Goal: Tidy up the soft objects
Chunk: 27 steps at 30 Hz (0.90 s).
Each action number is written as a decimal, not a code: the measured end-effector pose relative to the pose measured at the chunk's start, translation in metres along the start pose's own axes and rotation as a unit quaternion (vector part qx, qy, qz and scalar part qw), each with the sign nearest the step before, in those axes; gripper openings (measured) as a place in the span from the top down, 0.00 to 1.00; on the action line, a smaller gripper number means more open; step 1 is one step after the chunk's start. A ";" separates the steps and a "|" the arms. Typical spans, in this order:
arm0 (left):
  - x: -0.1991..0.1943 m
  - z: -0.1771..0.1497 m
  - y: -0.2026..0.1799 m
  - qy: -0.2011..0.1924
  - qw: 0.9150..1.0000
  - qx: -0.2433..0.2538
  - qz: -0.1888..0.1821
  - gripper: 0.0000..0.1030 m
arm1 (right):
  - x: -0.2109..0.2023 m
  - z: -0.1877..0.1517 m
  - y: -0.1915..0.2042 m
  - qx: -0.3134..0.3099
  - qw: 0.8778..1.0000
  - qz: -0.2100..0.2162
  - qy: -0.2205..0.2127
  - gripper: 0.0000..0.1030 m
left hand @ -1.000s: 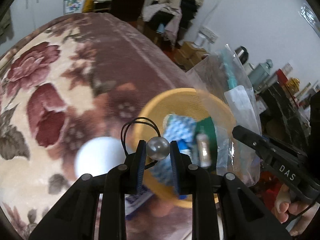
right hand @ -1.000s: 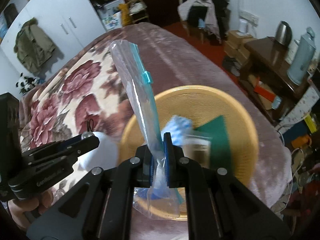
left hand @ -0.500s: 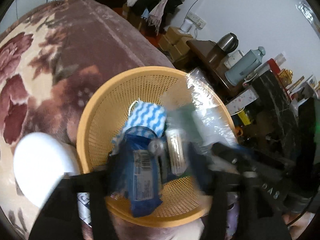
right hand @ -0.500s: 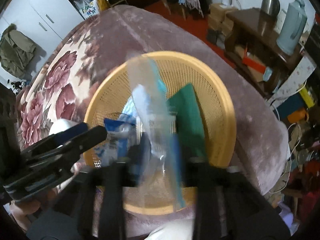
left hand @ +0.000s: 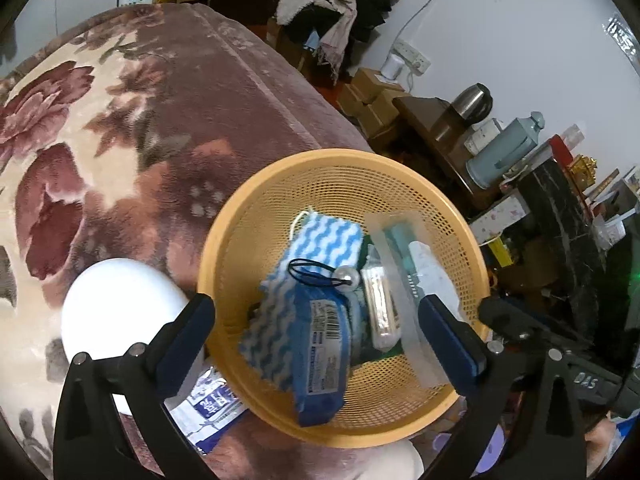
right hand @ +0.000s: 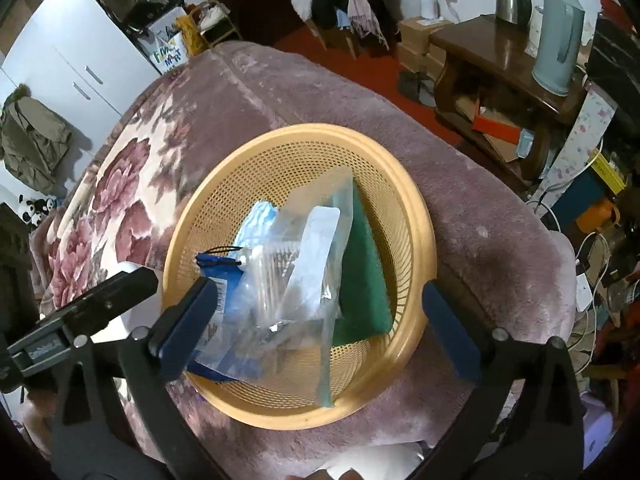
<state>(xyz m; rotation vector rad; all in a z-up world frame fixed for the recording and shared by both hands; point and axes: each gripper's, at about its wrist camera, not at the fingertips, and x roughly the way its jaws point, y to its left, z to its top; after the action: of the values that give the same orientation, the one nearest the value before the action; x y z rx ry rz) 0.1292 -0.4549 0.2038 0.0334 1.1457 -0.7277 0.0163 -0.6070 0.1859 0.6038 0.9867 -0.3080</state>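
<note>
While the round orange mesh plastic basket [left hand: 240,216] sat on the floral plush blanket [left hand: 120,128], it held a black elastic hair tie with a pearl bead [left hand: 320,274] atop a blue wavy-striped cloth [left hand: 328,240], a blue packet [left hand: 320,352], a green sponge pad [right hand: 366,280] and a clear zip bag [right hand: 304,280]. Above it, the left gripper [left hand: 316,336] and right gripper [right hand: 320,320] were both opening, fingers wide apart, nothing between them. A white dome-shaped object [left hand: 116,308] lay beside the basket.
</note>
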 end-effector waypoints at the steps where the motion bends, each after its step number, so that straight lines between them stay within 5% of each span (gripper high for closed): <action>1: 0.000 -0.001 0.002 -0.001 1.000 -0.002 0.001 0.01 | -0.001 0.000 0.001 0.001 1.000 0.001 -0.002 0.00; 27: -0.016 -0.022 0.009 -0.015 1.000 -0.008 0.002 0.01 | -0.017 -0.014 0.023 -0.024 0.999 -0.008 -0.032 0.00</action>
<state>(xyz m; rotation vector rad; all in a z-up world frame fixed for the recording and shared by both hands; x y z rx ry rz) 0.1124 -0.4313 0.2049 0.0109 1.1219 -0.7127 0.0099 -0.5806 0.2024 0.5384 0.9365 -0.3153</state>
